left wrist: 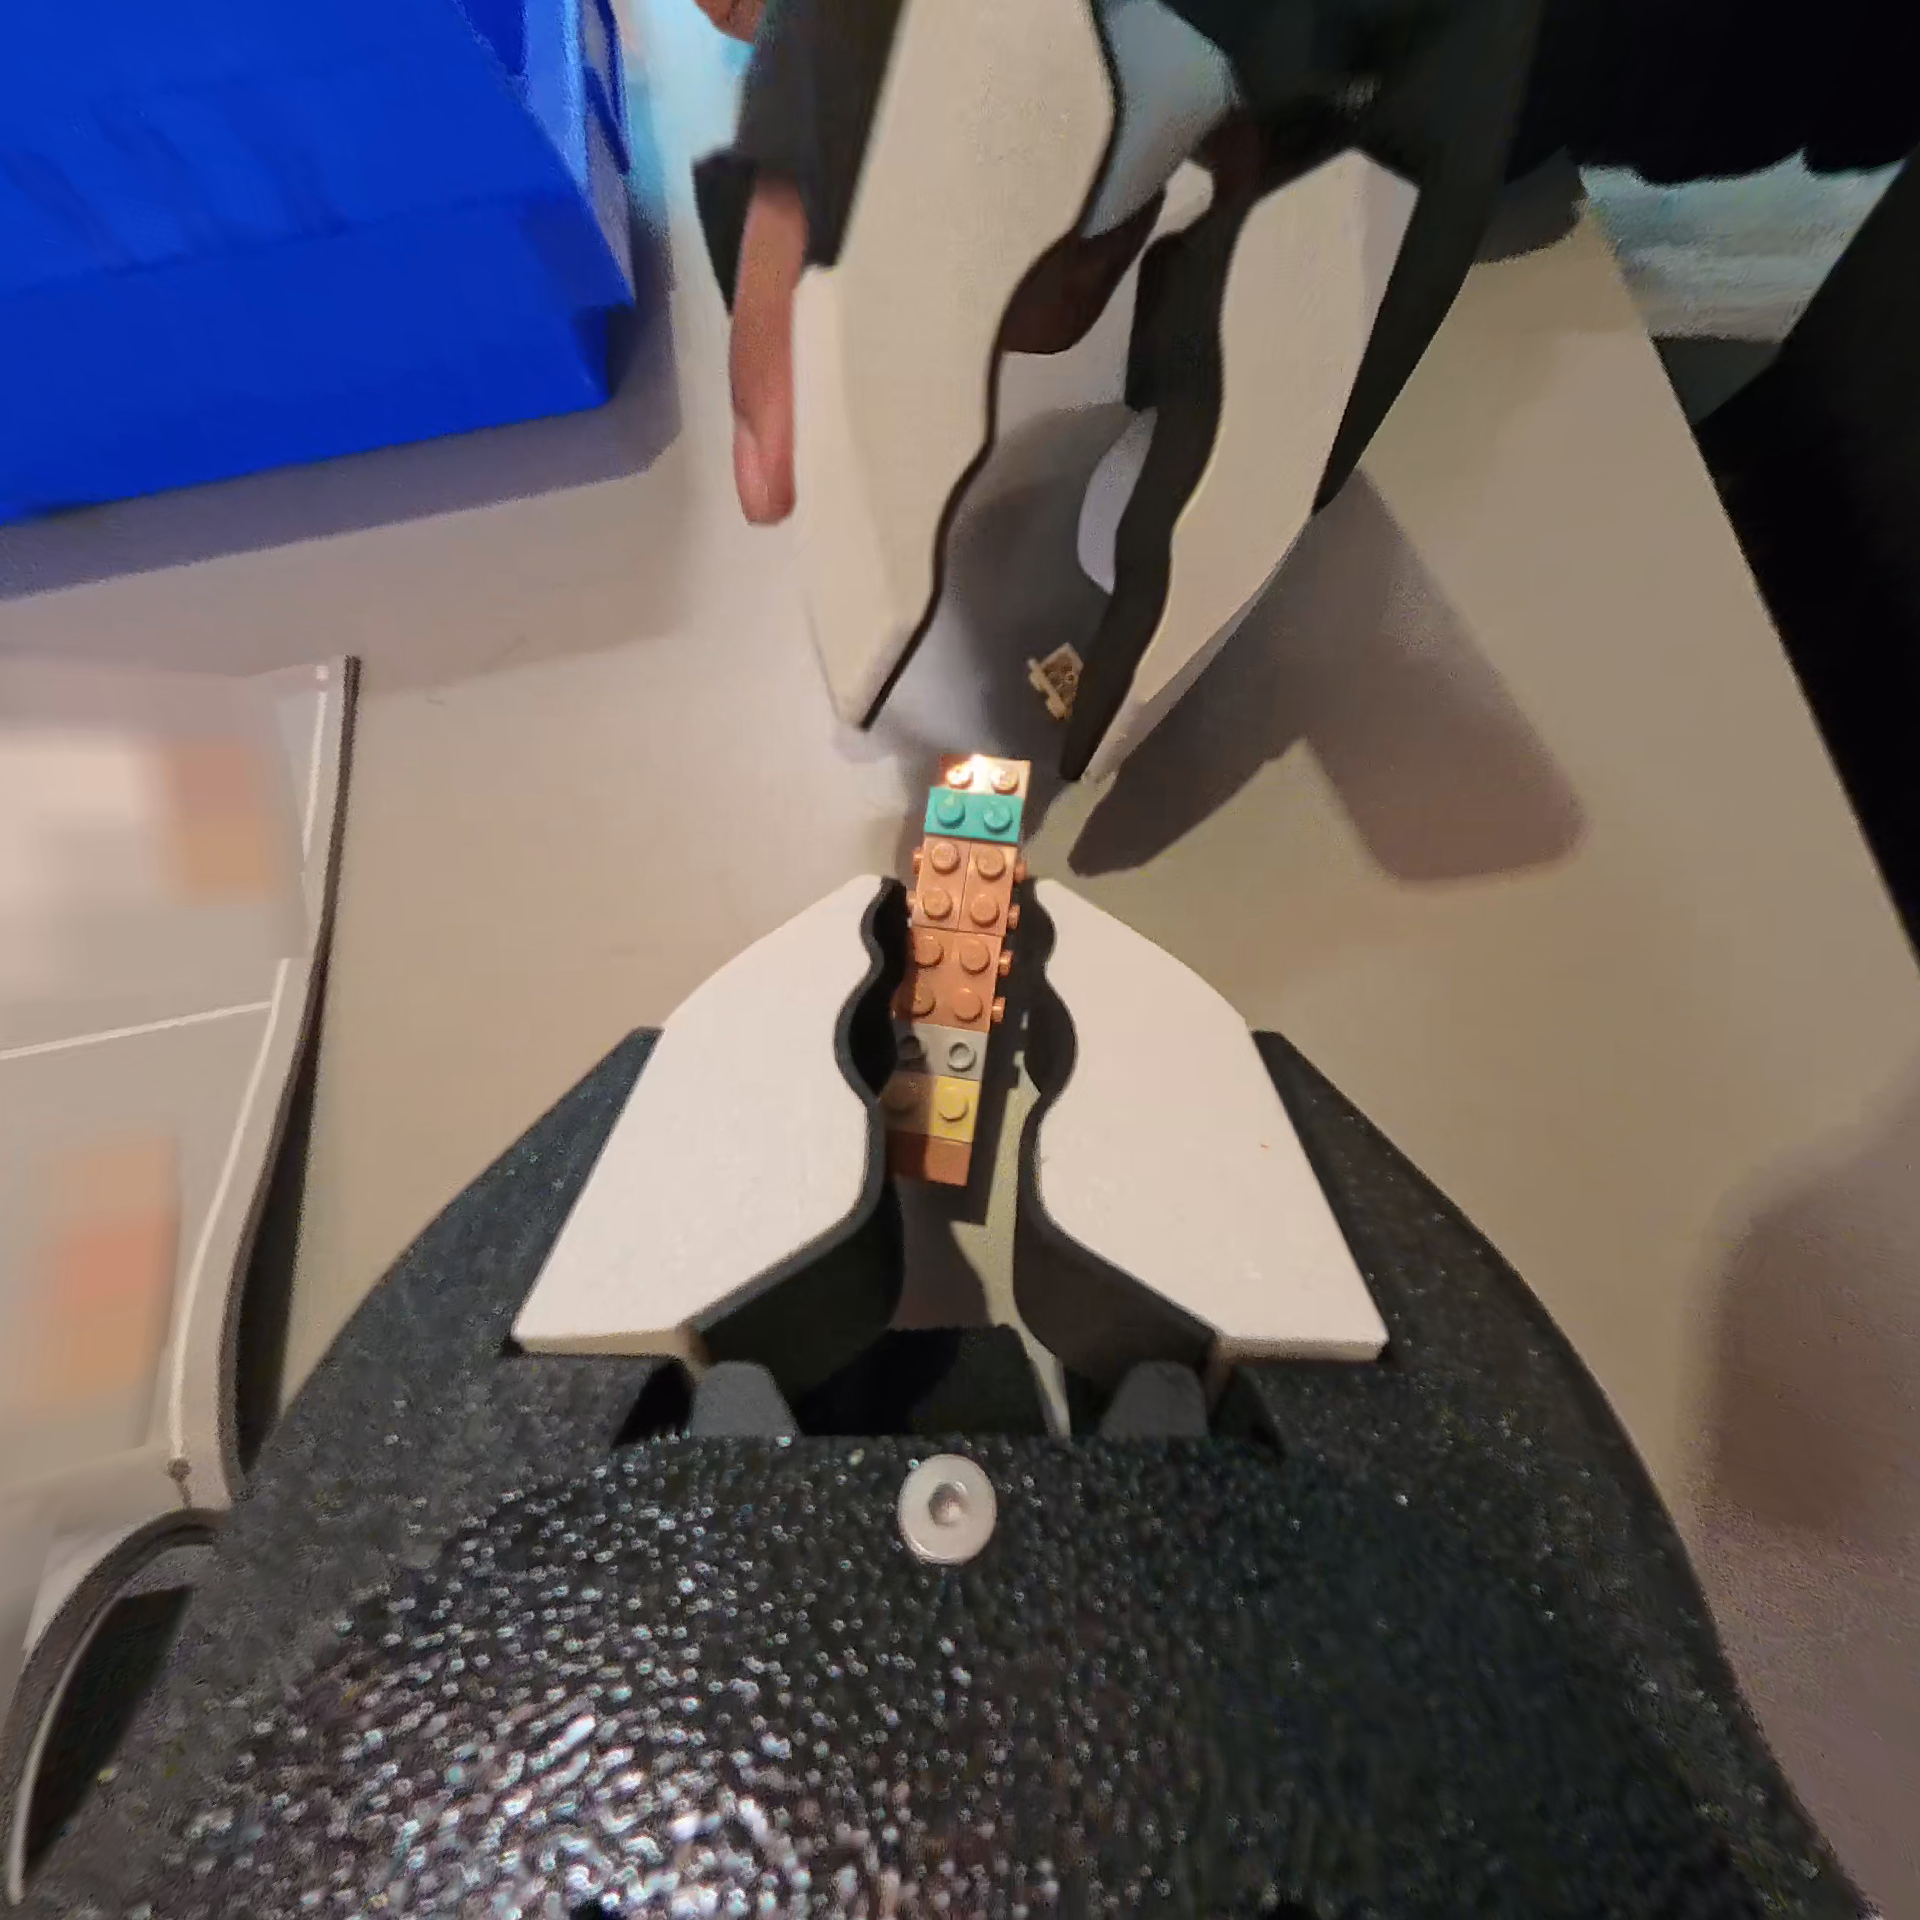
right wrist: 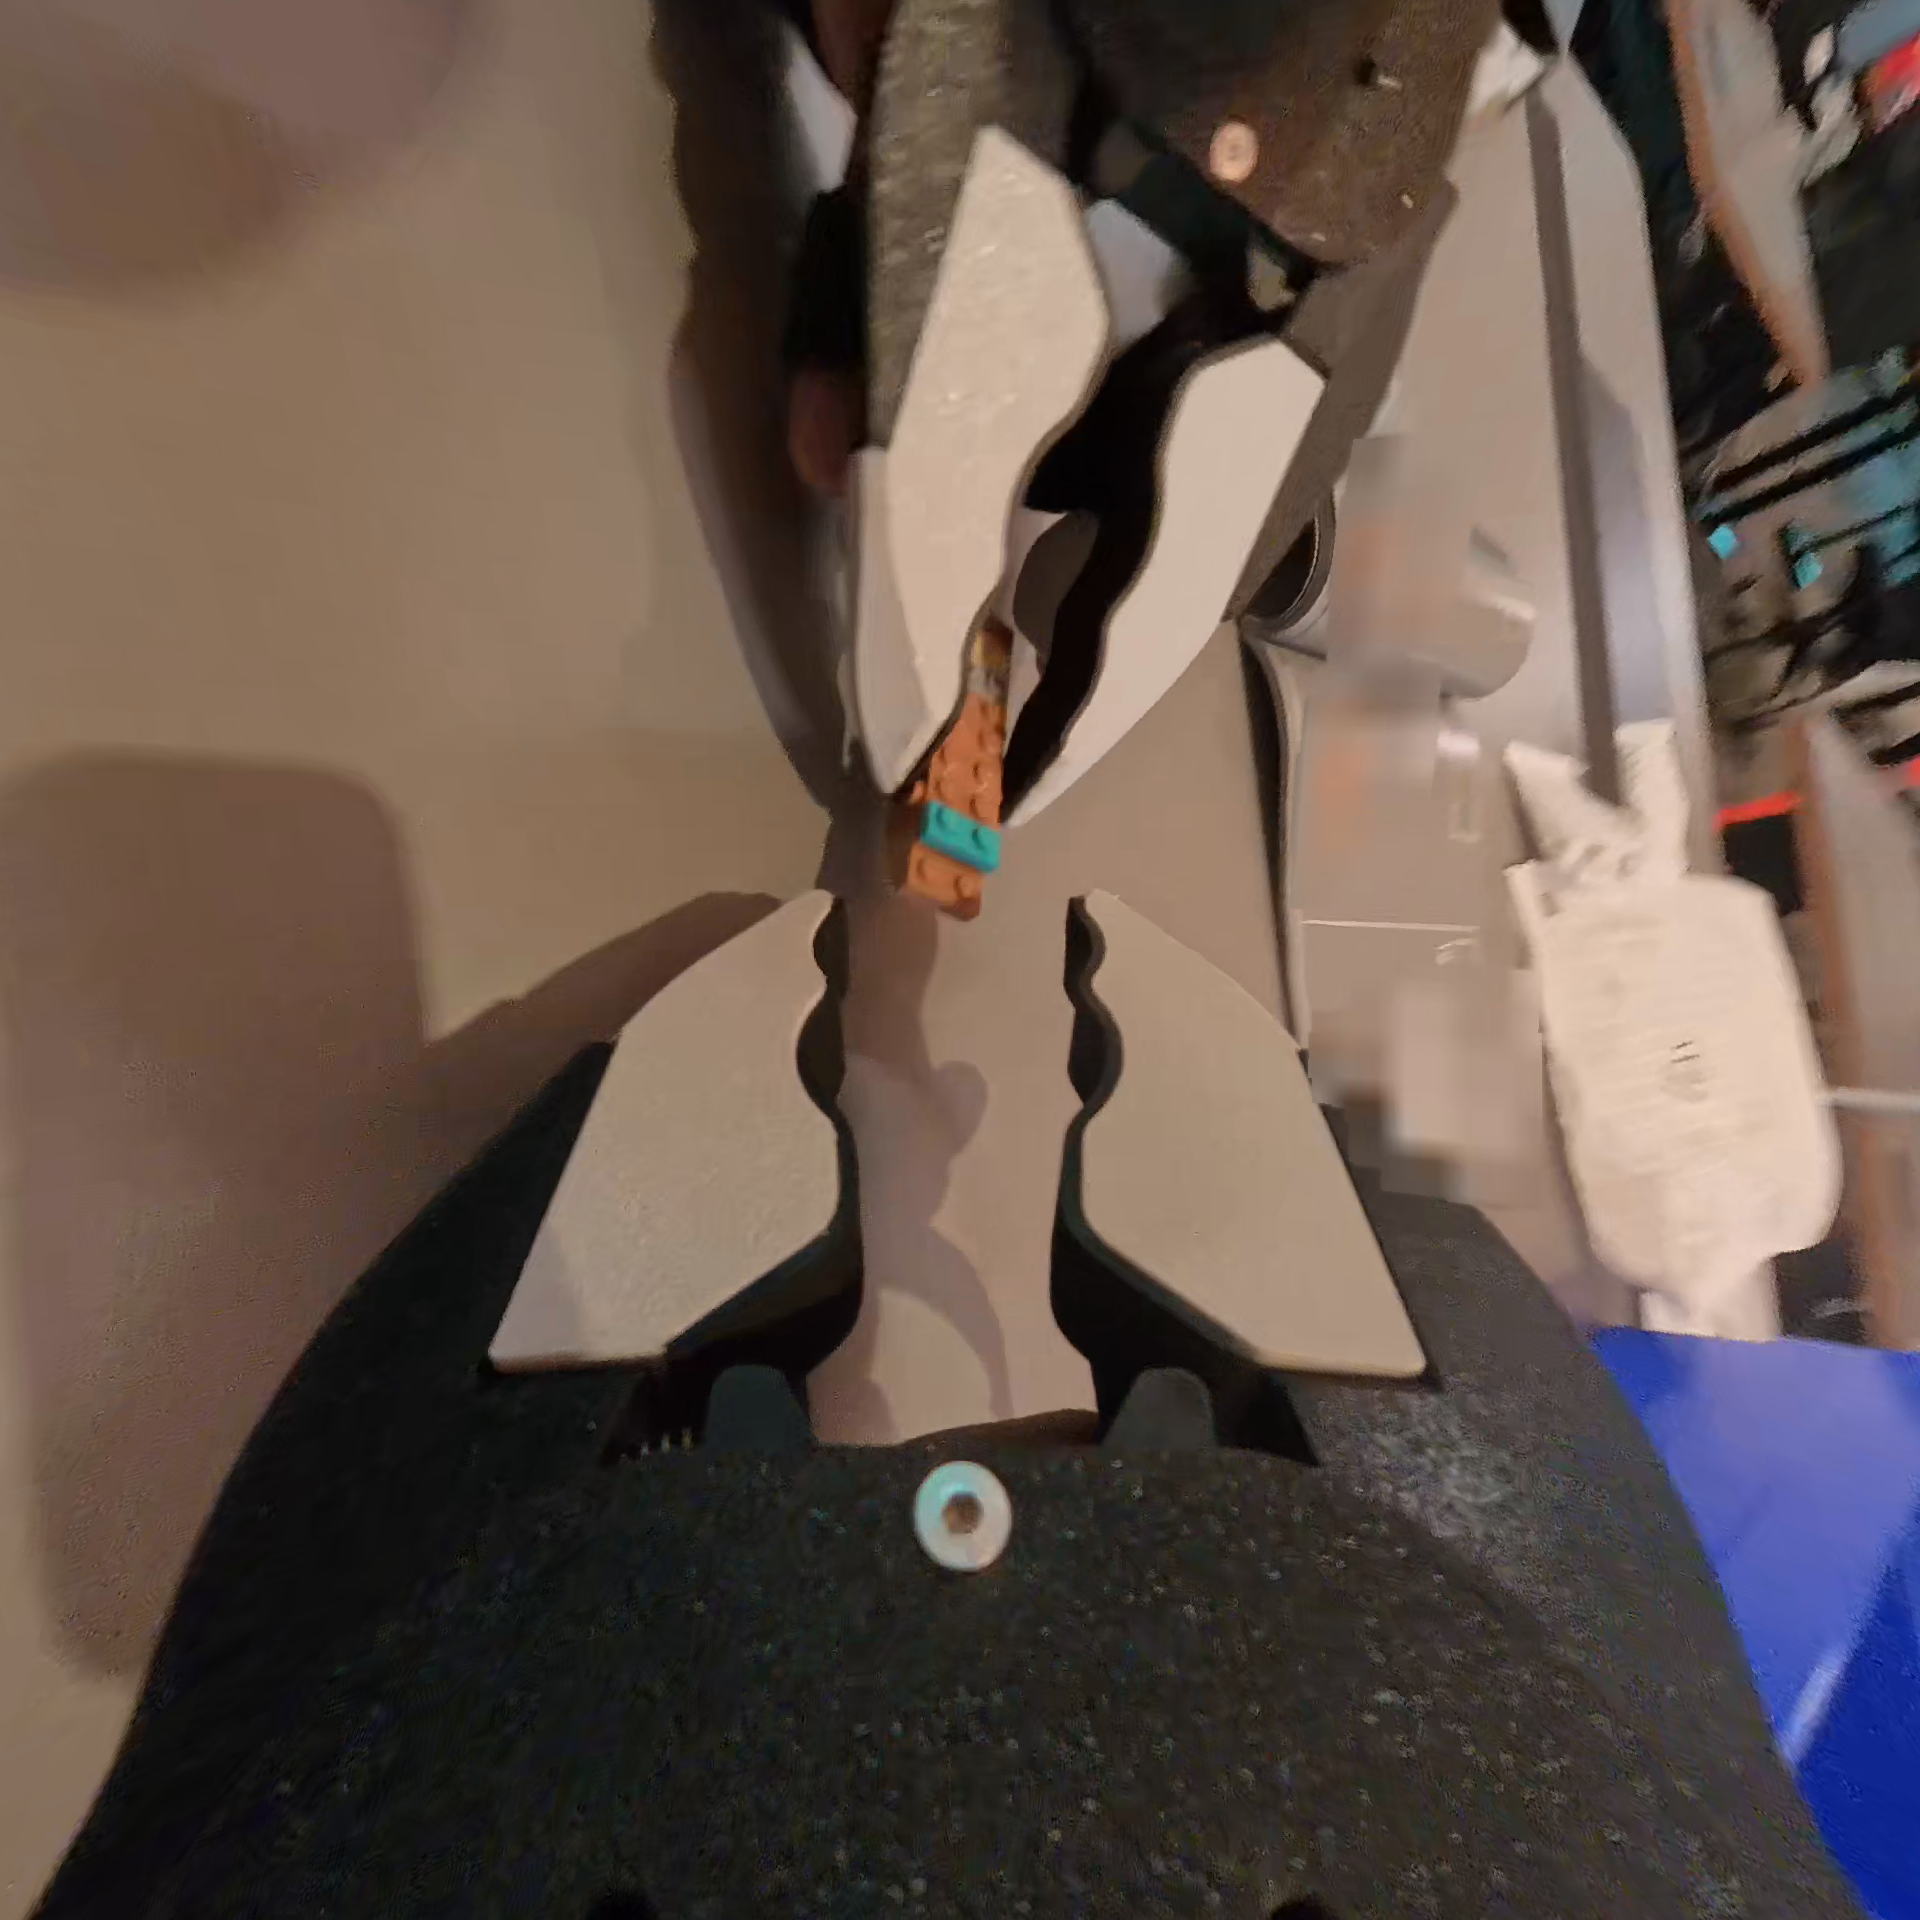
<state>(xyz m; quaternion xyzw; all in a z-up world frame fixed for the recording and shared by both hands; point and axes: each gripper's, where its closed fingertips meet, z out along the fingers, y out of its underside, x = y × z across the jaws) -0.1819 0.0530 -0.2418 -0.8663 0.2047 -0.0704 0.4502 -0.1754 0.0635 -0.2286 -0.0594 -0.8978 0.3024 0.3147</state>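
Left claw (left wrist: 961,894), frame centre, pinching brick strip (left wrist: 961,935) lengthwise, far end exposed; right claw (right wrist: 956,914) spread, bare, facing it.

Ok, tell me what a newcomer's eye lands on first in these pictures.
First, the stack of toy bricks, mostly orange with a teal band near its far end, clamped between the pads of the left gripper above the pale table. Just beyond its tip hangs the right gripper, open and empty. A bright blue bin fills the far left corner.
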